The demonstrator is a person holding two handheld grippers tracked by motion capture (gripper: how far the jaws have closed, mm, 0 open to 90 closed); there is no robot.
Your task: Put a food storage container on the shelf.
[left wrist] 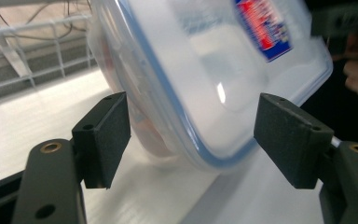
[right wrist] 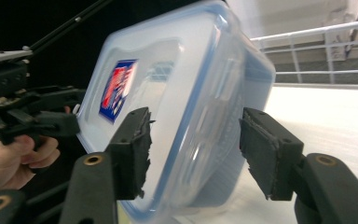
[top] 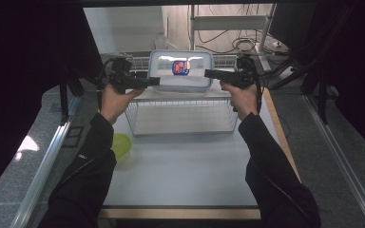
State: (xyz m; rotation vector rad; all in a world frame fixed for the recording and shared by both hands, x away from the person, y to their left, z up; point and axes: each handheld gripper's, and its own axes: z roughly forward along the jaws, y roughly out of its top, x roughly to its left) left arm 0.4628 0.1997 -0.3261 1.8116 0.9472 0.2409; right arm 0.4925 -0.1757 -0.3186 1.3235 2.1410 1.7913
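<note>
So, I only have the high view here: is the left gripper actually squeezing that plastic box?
Observer: No. In the left gripper view, the left gripper has its pads clear of the box, with a gap on each side.
Visitor: And the right gripper?
Observer: In the right gripper view, the right gripper straddles the box's edge. One pad is over the lid and the other is by the base. I cannot tell whether they press.
</note>
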